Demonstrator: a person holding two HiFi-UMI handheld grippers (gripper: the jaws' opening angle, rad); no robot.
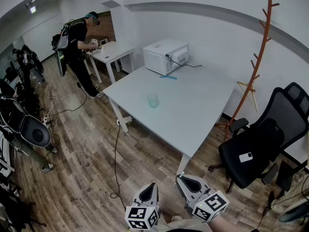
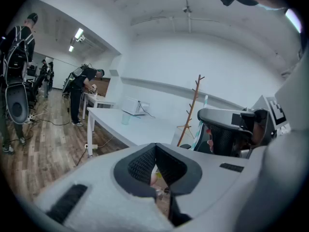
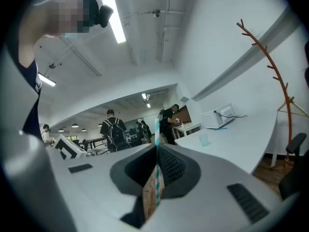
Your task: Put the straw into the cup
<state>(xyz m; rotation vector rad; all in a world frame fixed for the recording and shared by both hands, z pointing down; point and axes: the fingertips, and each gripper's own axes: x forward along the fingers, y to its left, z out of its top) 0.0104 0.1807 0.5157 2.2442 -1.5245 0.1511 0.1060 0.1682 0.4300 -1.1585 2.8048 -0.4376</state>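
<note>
- Well, the right tool [image 3: 157, 150] is clamped shut on the straw [image 3: 156, 128], a teal-and-white striped one that stands up between its pads in the middle of the right gripper view.
- The left tool [image 2: 155, 148] is closed with nothing between its jaws.
- In the head view both tools sit at the bottom middle of the frame, over the wooden floor [image 1: 82, 168] and well apart from the surface [image 1: 203, 110].
- The cup [image 1: 152, 100], clear and pale green, stands upright just left of the frame's centre. It is nearer the surface's left edge than its right, with bare top all round it.
- The surface's near corner points toward the lower middle of the frame, and open floor lies between that corner and the tools.
- 1 black cable [image 1: 116, 153] trails over the boards to the left of that corner.
- A white microwave [image 1: 165, 56] fills the far corner at top centre, and a teal stick [image 1: 168, 77] lies just in front of it.
- At right, a black office chair [image 1: 263, 144] stands near the surface's right edge, with a coat stand [image 1: 256, 66] behind it.
- A person [image 1: 77, 42] stands at a small table [image 1: 113, 51] at upper left.
- Each tool's cube carries black-and-white square markers [image 1: 142, 217]. Any print on the microwave is too small to read.
</note>
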